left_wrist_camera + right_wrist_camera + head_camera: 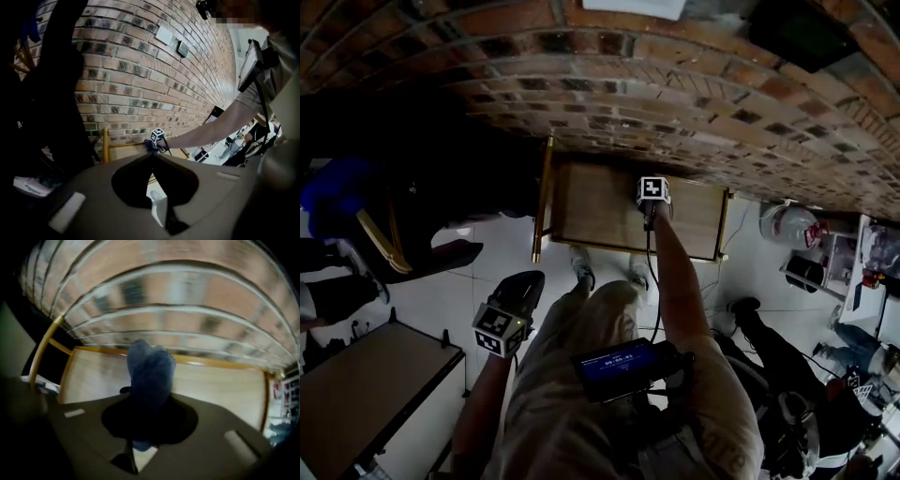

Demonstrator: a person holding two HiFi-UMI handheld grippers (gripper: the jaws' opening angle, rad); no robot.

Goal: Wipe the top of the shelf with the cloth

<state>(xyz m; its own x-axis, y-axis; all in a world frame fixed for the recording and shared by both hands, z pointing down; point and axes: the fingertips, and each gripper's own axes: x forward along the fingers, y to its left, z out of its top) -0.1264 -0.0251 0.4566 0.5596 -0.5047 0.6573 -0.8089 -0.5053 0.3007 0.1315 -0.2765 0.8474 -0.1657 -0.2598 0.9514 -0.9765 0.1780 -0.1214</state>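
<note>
The cloth is right up front, a blue wad bunched in my right claw, whose jaws pinch its lower end so the loose bulk pokes forward over the top of the shelf. It looks soft and light, nothing stiff about it, so I judge it will fold and drag under pressure and could creep out of the pinch. A firm hold on the gathered end, with plenty left ahead to do the wiping, looks right. The shelf top is pale smooth wood with a yellow rim, so it should slide easily. The right gripper view gives me the cloth and the wood close up, but I can't tell from it whether the fabric is actually pressed down. The head view hides the cloth under the marker cube, yet it shows the whole shelf against the brick wall, with my claw over the middle, toward the back. The left gripper view catches that blue wad from the side, and shows my left claw hanging low beside my leg, jaws pressed together on nothing.
</note>
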